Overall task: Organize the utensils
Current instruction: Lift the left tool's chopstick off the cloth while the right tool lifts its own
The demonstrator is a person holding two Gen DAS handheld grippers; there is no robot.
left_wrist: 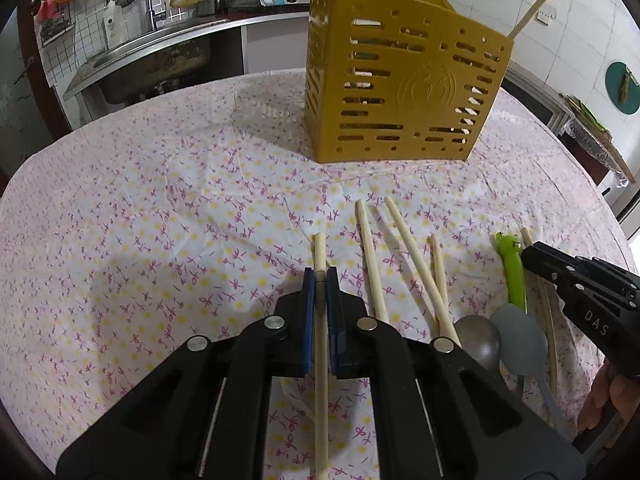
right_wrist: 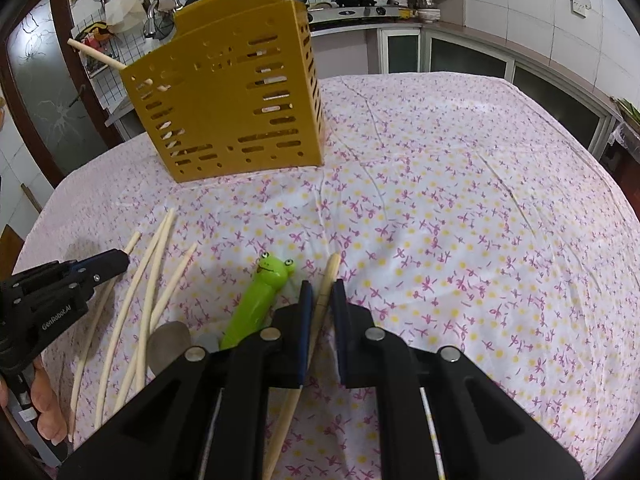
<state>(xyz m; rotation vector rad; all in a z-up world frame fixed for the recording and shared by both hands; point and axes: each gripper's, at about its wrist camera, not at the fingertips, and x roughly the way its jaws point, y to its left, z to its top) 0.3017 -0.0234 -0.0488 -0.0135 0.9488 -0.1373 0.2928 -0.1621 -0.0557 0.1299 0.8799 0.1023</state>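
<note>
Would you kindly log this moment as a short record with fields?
Left claw: shut on a chopstick
Right claw: shut on another chopstick
Holder: yellow slotted caddy, upright, two chopsticks inside
Loose on tablecloth: three chopsticks, metal spoon, grey spoon, frog-handled utensil

My right gripper (right_wrist: 322, 286) is clamped on a pale chopstick (right_wrist: 326, 280) that runs back between its blue pads. Just left lies a green frog-headed utensil (right_wrist: 260, 298). Further left I see loose chopsticks (right_wrist: 154, 276), a metal spoon (right_wrist: 168, 344) and my left gripper (right_wrist: 116, 262). The yellow slotted holder (right_wrist: 228, 104) stands on the floral tablecloth (right_wrist: 460, 220).
</note>
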